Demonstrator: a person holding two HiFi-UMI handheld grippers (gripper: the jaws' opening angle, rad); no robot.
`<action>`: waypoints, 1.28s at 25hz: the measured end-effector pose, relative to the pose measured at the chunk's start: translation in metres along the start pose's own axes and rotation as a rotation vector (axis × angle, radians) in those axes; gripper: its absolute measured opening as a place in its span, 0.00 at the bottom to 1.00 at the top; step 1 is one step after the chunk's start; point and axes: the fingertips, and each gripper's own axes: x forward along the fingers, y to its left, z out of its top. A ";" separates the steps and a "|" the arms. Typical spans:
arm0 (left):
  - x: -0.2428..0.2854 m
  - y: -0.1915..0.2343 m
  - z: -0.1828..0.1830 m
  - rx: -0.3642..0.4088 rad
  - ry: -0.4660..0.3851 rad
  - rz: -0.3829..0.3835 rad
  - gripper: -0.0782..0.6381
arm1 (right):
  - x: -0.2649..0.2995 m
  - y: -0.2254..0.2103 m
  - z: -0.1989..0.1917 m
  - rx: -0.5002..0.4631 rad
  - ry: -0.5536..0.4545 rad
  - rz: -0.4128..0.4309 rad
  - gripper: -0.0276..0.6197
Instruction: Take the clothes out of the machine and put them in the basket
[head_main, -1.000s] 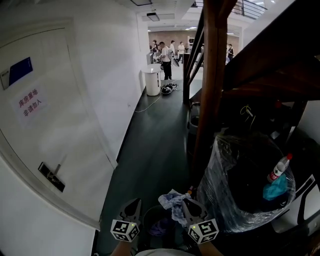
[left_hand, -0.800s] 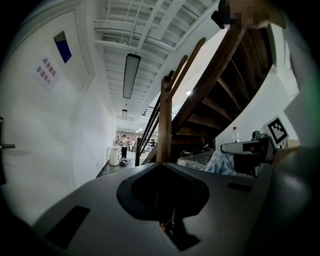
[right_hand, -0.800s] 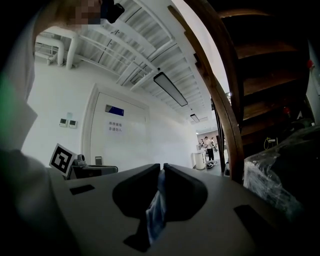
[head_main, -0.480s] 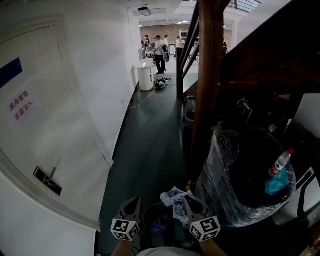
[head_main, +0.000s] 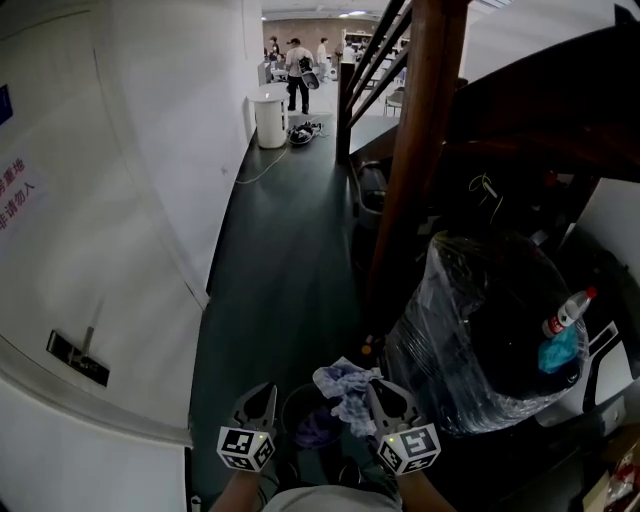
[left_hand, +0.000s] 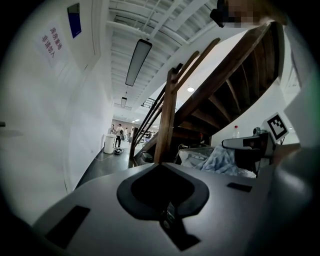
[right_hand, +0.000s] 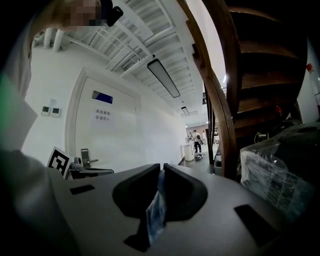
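The garment, pale blue and white and crumpled, is pinched in the right gripper. In the right gripper view its jaws are nearly together, with a fold of the fabric squeezed between the pads and hanging below them. The left gripper is level with it and just to its side, and the left gripper view shows that gripper with its jaws closed tip to tip on nothing. Each gripper carries a cube with black-and-white square markers. Between and below the two grippers stands a dark round basket with a purple item lying in it; the garment hangs over its far rim. To the right stands a large bin lined with a clear plastic bag. It holds a plastic bottle with a red cap and a crumpled teal thing. A white cylindrical bin stands well down the corridor. On the white door at left is a paper sign in red Chinese characters, cut off at the edge, of which "重地" and "请勿入" can be read. In the right gripper view a blue plate sits above it, its print too small to read.
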 end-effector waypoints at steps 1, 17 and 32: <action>0.001 0.005 -0.002 -0.001 0.006 -0.007 0.14 | 0.004 0.002 -0.002 0.003 0.004 -0.009 0.09; 0.022 0.059 -0.076 -0.048 0.117 -0.037 0.14 | 0.058 0.008 -0.086 0.044 0.121 -0.055 0.09; 0.032 0.091 -0.197 -0.120 0.240 -0.005 0.14 | 0.099 0.023 -0.218 0.093 0.298 0.039 0.09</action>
